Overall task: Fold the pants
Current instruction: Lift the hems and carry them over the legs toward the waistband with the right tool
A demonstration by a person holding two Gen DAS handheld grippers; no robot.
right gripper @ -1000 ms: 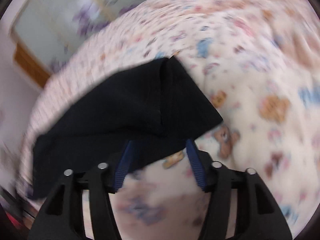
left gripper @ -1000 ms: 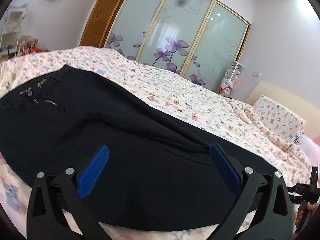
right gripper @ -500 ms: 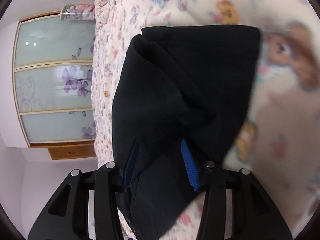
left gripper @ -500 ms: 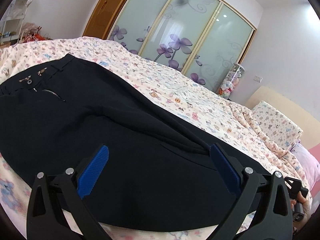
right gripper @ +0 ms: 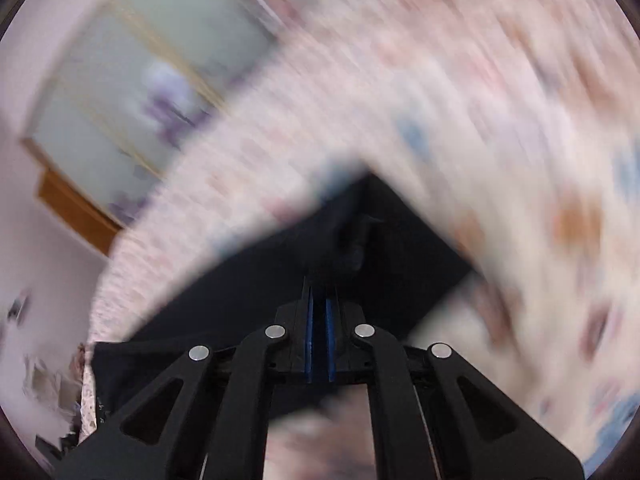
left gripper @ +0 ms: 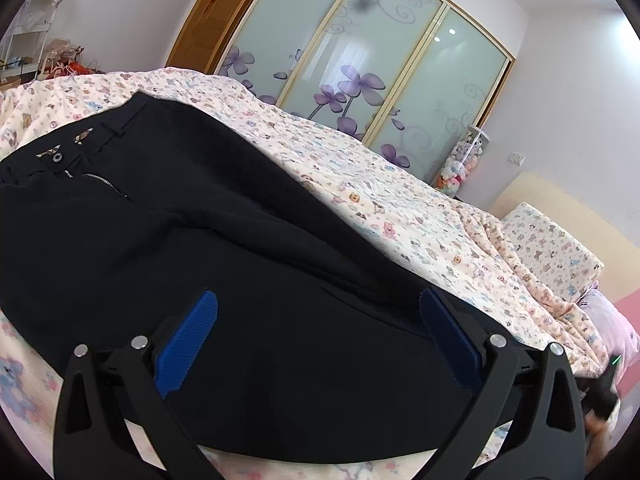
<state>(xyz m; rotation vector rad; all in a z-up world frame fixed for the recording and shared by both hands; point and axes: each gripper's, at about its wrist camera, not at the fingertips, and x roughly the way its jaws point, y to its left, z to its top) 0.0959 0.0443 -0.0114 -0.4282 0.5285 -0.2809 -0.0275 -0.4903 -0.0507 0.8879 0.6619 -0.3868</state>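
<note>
Right tool (right gripper: pixel 319 296) has clamped shut on pants (left gripper: pixel 200 264) hem | left tool (left gripper: pixel 318 322) open | dark pants flat, unzipped

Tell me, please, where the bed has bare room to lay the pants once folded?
Bare quilt runs between the pants and the wardrobe, on toward the pillow. The near edge is crowded: pants fill it, under the left claw.

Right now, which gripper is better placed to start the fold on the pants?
Right. The right gripper is shut on the leg end of the black pants, so it can carry that end over. The left gripper stands wide open above the thigh area, gripping nothing.
</note>
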